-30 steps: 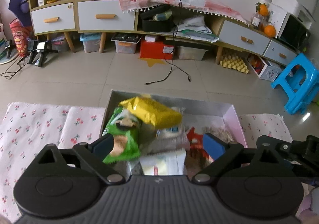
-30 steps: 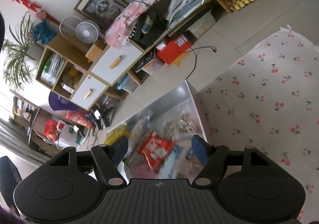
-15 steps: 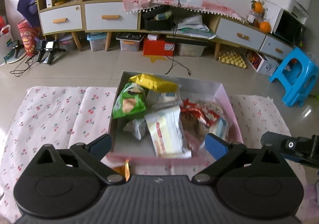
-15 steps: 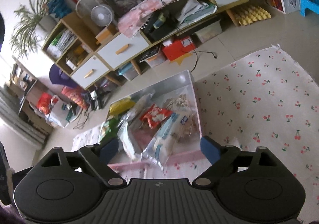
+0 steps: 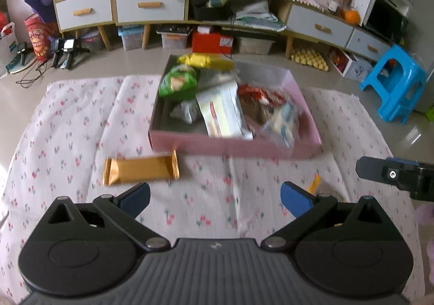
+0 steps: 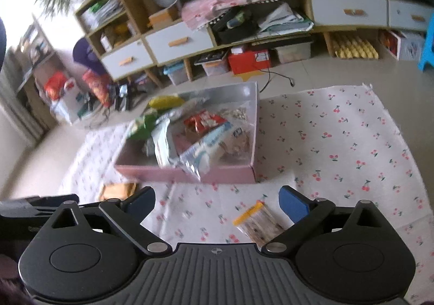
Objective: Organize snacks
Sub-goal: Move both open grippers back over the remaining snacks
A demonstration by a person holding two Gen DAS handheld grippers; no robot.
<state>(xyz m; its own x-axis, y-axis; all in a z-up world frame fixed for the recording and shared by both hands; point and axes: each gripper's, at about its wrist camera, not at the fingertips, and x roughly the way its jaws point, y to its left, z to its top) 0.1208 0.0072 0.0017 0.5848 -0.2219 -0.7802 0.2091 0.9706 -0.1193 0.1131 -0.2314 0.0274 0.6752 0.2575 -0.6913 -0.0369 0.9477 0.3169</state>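
Both my jaws opening and empty; the gold bar (image 5: 141,170) near the box (image 5: 233,146) looks light, crinkly, best gripped across its middle.

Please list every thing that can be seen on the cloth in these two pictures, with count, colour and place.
box: one, pink outside and grey inside, on the cloth, open on top.
cloth: one, white with small red cherries, spread under everything.
green bag: one, in the box, far left part.
yellow bag: one, at the far edge of the box.
white packet: one, in the middle of the box.
red packet: one, in the box, right of the middle.
clear bag: one, blue and white print, sticking out over the near wall of the box.
gold bar: one, on the cloth in front of the box, left.
small packet: one, clear with a yellow end, on the cloth, right.
left gripper: jaws opening, nothing between them.
right gripper: jaws opening, nothing gripped.
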